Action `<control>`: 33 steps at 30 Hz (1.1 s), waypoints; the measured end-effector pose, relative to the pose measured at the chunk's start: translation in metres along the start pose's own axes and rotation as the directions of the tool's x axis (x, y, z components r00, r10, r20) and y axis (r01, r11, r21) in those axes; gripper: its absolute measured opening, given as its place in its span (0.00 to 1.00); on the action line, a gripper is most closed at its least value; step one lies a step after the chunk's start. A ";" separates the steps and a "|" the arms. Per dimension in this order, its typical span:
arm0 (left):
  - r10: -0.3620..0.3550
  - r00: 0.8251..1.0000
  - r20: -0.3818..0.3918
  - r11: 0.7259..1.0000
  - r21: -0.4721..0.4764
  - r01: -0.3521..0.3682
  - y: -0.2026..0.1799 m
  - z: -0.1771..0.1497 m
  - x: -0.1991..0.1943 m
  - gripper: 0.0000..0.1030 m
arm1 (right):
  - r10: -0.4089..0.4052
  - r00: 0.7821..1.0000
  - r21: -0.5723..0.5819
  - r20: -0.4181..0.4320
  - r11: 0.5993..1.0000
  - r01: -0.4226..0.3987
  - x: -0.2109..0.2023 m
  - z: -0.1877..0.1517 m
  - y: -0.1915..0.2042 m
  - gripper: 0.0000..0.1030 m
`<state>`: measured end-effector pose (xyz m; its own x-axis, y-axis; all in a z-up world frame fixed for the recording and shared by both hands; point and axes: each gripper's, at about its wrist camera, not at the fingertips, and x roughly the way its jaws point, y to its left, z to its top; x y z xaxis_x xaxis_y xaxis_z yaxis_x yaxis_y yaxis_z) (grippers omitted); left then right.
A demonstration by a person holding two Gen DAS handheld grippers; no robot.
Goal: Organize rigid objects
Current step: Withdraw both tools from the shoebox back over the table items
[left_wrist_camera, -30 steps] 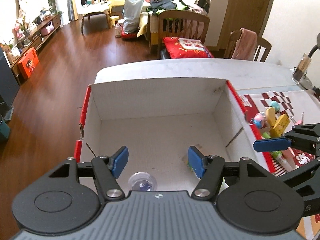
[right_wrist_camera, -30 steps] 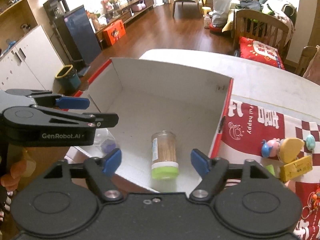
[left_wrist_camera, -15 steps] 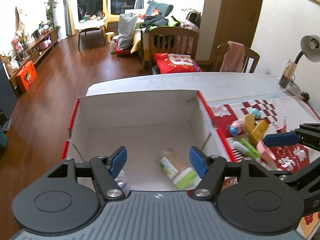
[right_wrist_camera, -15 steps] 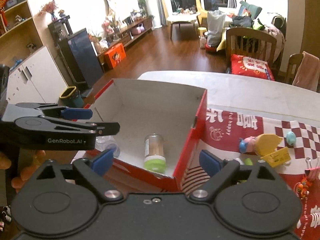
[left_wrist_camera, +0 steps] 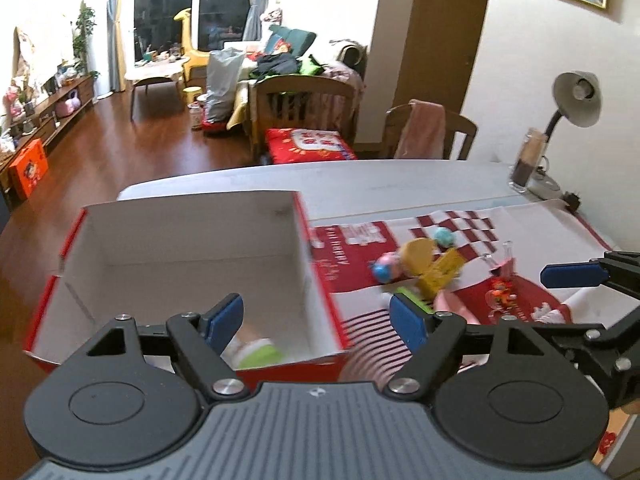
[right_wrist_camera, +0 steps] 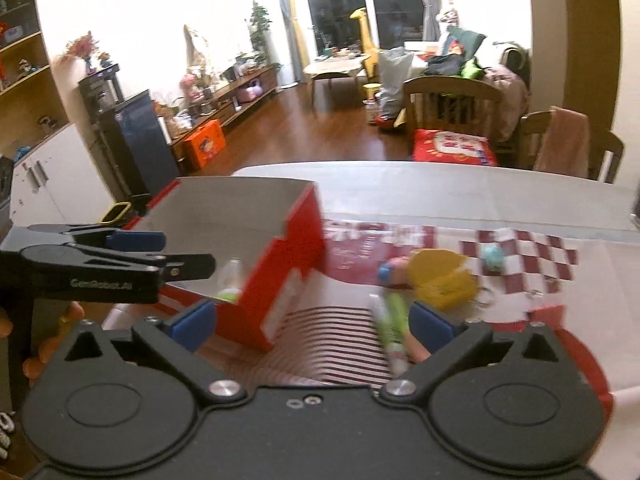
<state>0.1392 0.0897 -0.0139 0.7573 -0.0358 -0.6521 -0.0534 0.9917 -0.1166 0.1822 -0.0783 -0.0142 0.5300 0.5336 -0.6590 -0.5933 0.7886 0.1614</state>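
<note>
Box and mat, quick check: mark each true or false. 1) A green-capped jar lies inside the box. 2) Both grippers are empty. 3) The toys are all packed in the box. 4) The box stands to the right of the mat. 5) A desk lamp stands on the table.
1) True: the green-capped jar lies in the box.
2) True: left gripper and right gripper hold nothing.
3) False: the toys lie on the mat.
4) False: it stands left of the mat.
5) True: desk lamp.

Box sits on the table at my 11 o'clock, a jar lying in its near corner. Cloth spreads at 1 o'clock, just right of the box; small toys cluster on it. Lamp at 2 o'clock, far edge.
</note>
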 end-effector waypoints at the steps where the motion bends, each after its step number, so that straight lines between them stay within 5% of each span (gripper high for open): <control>1: -0.006 1.000 0.002 1.000 -0.007 0.006 -0.006 -0.002 0.002 0.78 | -0.007 1.000 0.007 0.003 1.000 0.006 -0.003 -0.004 -0.009 1.00; 18: 0.001 0.999 -0.037 0.995 -0.097 -0.004 -0.096 -0.034 0.061 0.83 | -0.127 0.992 0.070 -0.028 0.989 0.128 -0.017 -0.040 -0.133 1.00; 33: 0.118 0.986 -0.118 0.988 -0.086 -0.129 -0.134 -0.057 0.125 0.83 | -0.173 0.980 0.005 -0.093 0.985 0.174 0.028 -0.049 -0.188 0.96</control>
<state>0.2038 -0.0544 -0.1229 0.6632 0.0675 -0.7454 -0.2066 0.9737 -0.0957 0.2787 -0.2265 -0.0984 0.5658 0.3582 -0.7427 -0.4886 0.8712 0.0479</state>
